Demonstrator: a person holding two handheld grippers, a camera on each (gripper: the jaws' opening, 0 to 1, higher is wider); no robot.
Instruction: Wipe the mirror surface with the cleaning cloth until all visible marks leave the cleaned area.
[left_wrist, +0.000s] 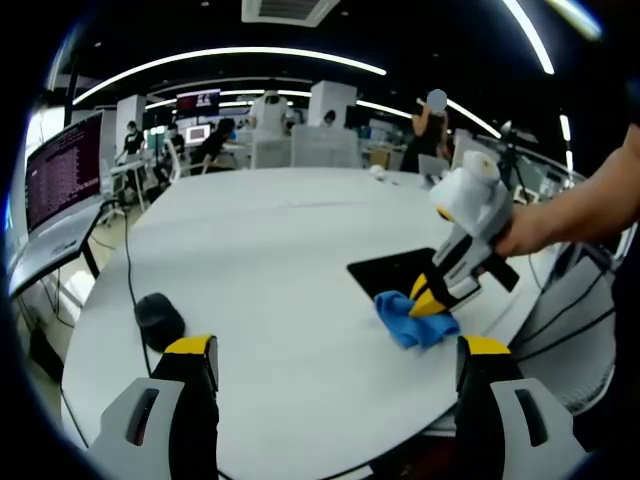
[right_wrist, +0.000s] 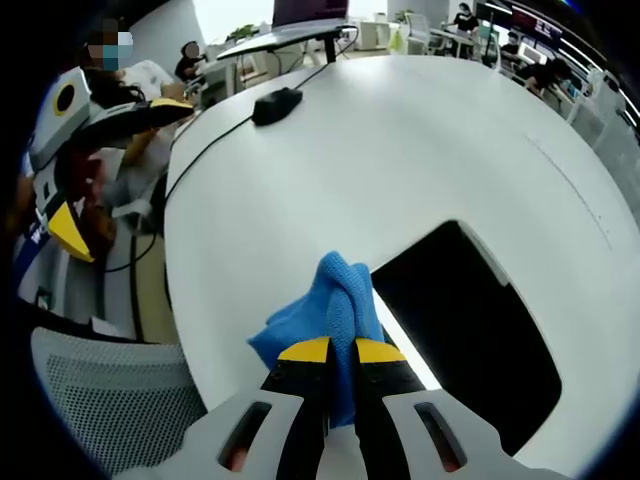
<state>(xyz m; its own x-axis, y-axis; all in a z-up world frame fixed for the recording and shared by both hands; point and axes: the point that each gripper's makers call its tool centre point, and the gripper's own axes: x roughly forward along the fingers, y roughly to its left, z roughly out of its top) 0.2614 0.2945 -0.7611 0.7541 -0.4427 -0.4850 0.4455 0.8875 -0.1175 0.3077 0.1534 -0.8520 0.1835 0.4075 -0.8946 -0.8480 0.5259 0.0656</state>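
We pinch the soft, light blue cleaning cloth (right_wrist: 325, 318) in our right gripper (right_wrist: 342, 352), jaws clamped on a bunched fold; it looks limp, so a grip near its middle suits wiping. It rests on the white table (right_wrist: 420, 140), at nine o'clock of the dark, glossy, likely fragile mirror (right_wrist: 470, 320). Our left gripper (left_wrist: 335, 350) hangs with jaws apart.

The left gripper (left_wrist: 335, 362) is hovering with its jaws standing wide apart, gripping nothing. The right gripper (right_wrist: 341, 350) is reaching down, jaws nearly together and pinching a blue cloth (right_wrist: 325, 310), with the person's right hand (left_wrist: 525, 235) clasping its handle.
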